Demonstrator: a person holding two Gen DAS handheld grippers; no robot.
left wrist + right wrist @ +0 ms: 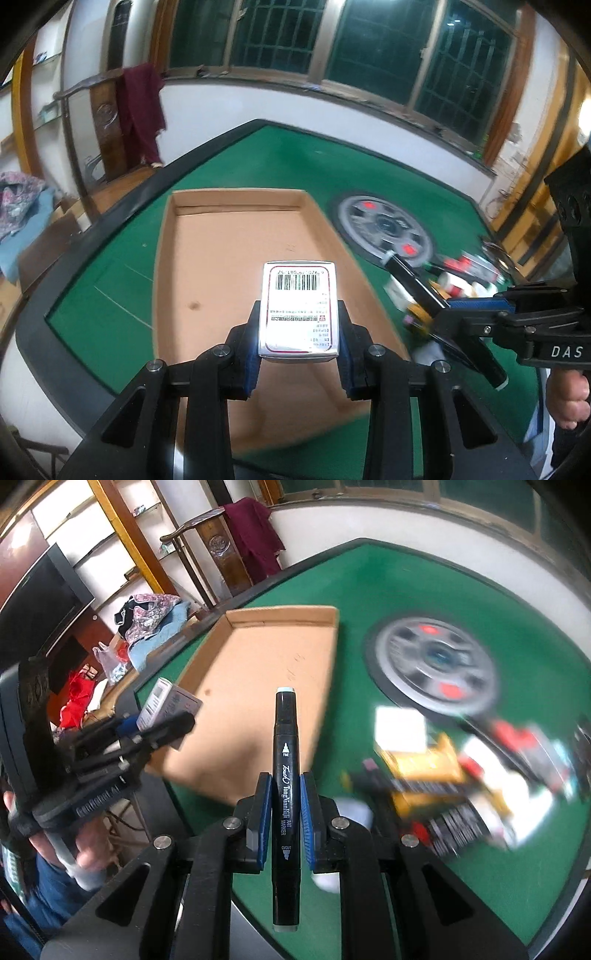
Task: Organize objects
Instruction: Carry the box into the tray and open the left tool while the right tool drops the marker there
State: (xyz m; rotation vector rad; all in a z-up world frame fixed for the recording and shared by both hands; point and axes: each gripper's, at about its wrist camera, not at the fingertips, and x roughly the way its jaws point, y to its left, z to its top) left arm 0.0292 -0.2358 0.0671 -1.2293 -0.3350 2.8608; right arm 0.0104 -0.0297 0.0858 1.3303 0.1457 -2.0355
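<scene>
Left gripper [299, 332]: clamped on a small white box [298, 314], barcode face up, which sticks out forward between the blue pads and hangs above the cardboard tray [207, 258].
Right gripper [286, 812]: closed on a black marker [285, 775], held at mid-barrel between the pads, its pale tip pointing away from the camera, over the near right corner of the tray.
Tray: lies open on the green table [110, 295], nothing inside it.
Pile of objects [461, 775]: blurred, on the table to the right of the tray, well apart from both grippers.
Round dial [436, 664]: set in the table beyond the pile.
</scene>
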